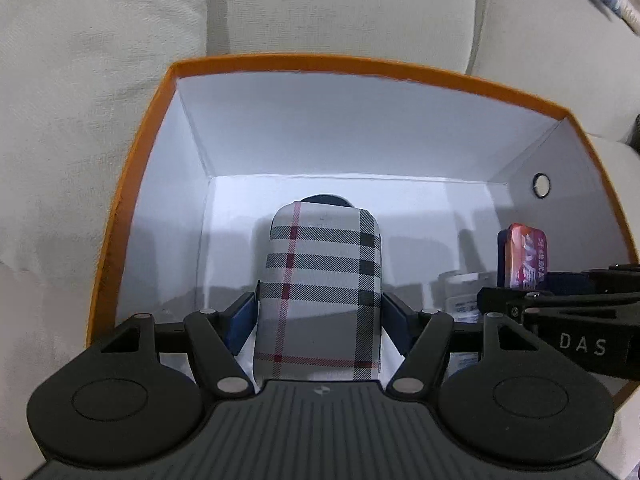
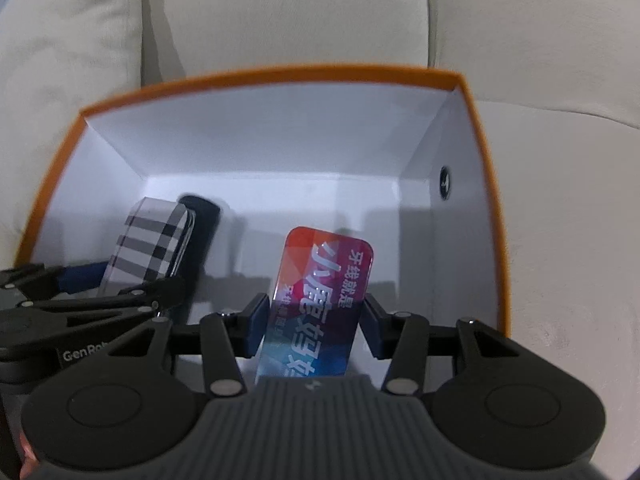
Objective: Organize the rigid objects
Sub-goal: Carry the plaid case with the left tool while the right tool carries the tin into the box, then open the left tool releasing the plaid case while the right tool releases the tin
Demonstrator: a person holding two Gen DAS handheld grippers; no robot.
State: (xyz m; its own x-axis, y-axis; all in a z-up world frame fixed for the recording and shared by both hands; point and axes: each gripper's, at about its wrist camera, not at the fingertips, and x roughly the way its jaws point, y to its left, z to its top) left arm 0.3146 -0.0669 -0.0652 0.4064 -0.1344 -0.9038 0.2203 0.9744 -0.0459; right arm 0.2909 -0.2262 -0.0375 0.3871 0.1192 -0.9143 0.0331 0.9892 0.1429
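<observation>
The left gripper point(image 1: 320, 312) was clamped on a rounded hard case covered in white, black and red plaid fabric point(image 1: 324, 280), held within an open cardboard box with an orange rim and white interior point(image 1: 360, 136). The right gripper point(image 2: 314, 322) was clamped on a flat rectangular tin printed in red, purple and blue with white lettering point(image 2: 320, 300), held inside the same box, right of the plaid case. The box was set on cream upholstered cushions point(image 2: 280, 12)
</observation>
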